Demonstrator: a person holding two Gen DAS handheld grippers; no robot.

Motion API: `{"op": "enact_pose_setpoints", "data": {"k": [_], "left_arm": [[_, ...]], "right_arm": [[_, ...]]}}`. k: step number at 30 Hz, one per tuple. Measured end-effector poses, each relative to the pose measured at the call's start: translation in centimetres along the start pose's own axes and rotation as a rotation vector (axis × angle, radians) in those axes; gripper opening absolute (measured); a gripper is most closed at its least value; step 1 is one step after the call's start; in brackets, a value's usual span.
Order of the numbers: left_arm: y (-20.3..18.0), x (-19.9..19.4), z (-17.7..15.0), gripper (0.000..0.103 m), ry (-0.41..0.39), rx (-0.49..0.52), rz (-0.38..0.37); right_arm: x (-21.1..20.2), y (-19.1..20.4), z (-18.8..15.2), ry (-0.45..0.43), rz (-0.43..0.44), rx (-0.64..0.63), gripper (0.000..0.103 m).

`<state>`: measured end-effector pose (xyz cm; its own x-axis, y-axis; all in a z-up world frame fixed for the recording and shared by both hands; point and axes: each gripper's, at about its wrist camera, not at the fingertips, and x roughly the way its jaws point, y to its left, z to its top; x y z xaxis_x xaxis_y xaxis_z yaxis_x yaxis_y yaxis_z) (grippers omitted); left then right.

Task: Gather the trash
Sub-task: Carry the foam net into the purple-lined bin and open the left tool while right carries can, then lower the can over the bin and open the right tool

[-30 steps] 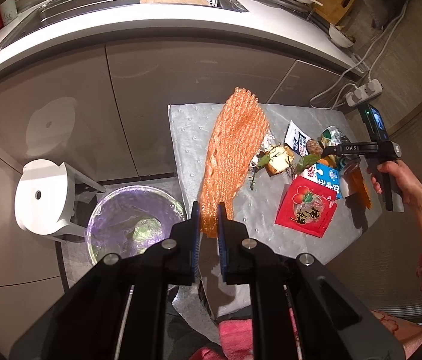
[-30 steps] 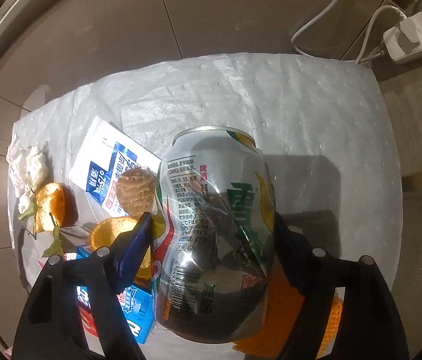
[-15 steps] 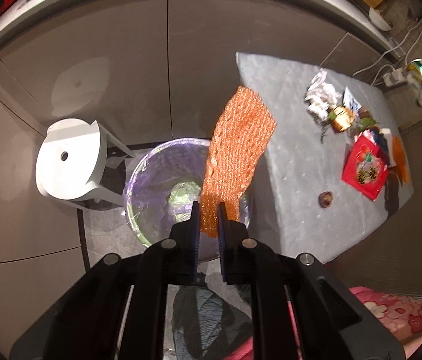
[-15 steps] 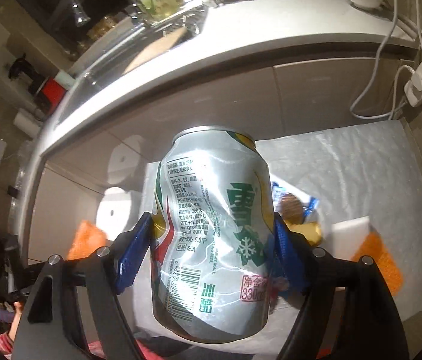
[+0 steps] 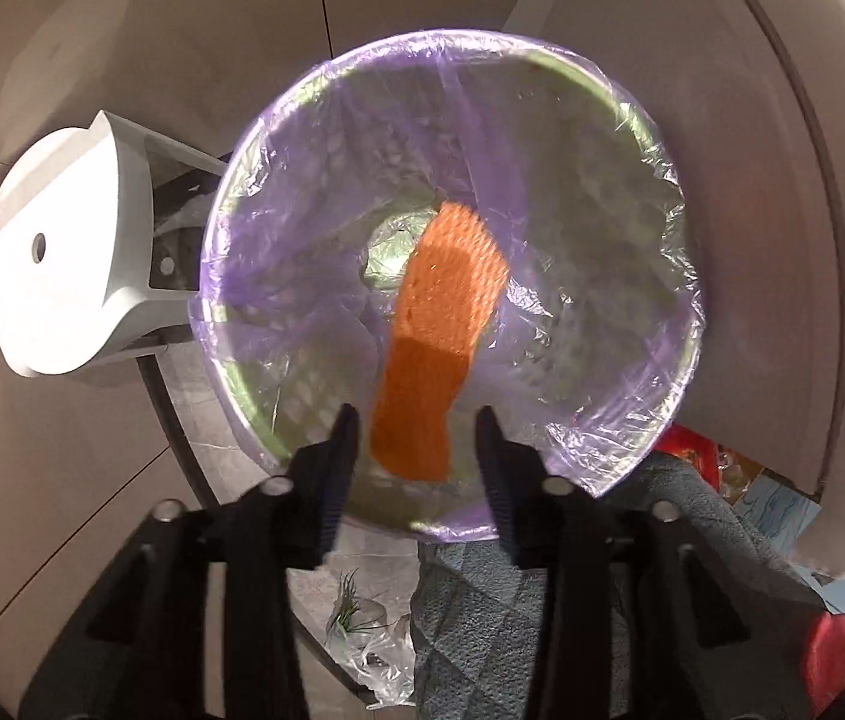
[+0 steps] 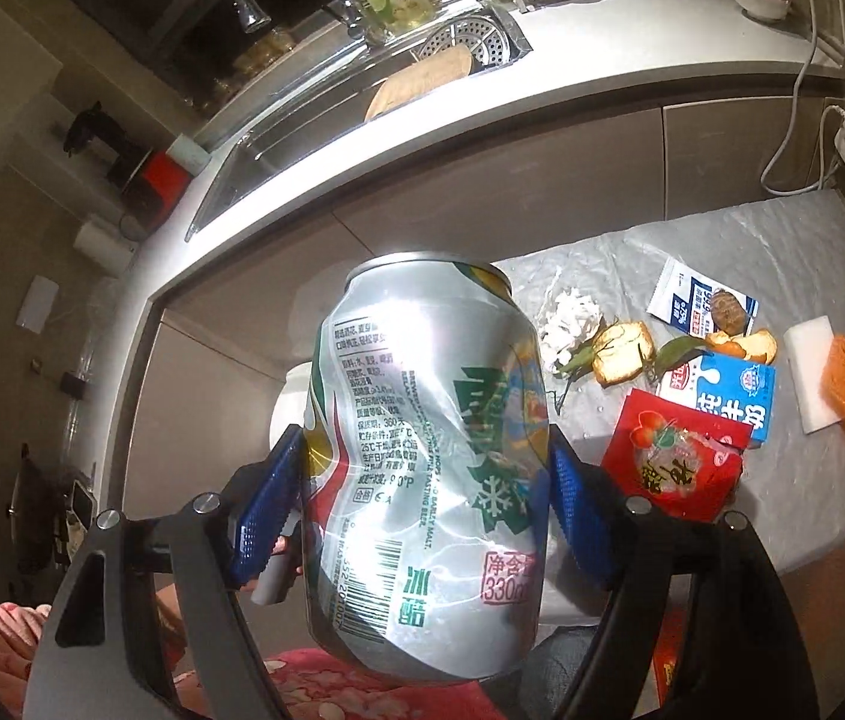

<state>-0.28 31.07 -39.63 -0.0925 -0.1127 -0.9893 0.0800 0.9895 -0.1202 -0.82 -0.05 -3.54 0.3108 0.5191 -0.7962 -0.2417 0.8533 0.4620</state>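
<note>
**Net goes in, can comes up**

Where a second ago it pinched the orange foam net [image 5: 434, 330] above the mat, the left gripper [image 5: 416, 450] now opens over the bin [image 5: 650, 420], net falling inside. Right gripper [image 6: 425, 480] fingers clamp the can [image 6: 428, 468], lifted high above the mat.

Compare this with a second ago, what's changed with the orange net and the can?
The left tool came down over the purple-lined round bin; its jaws are opening and the orange foam mesh sleeve has left them, dropping into the bin. The right tool lifted the dented silver beer can off the grey mat toward the counter side. Its grip on the can is unchanged.
</note>
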Motion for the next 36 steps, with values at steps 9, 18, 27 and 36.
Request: {"op": "enact_pose_setpoints", "data": {"k": [9, 18, 27, 36], "left_arm": [[-0.1, -10.9, -2.7, 0.069, -0.209, 0.022, -0.114], [0.3, -24.8, -9.6, 0.091, -0.467, 0.020, -0.037], [0.2, -25.4, -11.4, 0.091, -0.491, 0.000, 0.002], [-6.2, -26.5, -7.5, 0.091, -0.509, 0.144, -0.047]], "right_arm": [[8.1, 4.5, -3.1, 0.106, 0.039, -0.098, 0.077], [23.8, 7.6, -7.4, 0.321, 0.023, -0.237, 0.077], [24.2, 6.9, -7.8, 0.320, -0.050, -0.220, 0.085], [9.3, -0.1, -2.4, -0.014, 0.020, -0.008, 0.099]]}}
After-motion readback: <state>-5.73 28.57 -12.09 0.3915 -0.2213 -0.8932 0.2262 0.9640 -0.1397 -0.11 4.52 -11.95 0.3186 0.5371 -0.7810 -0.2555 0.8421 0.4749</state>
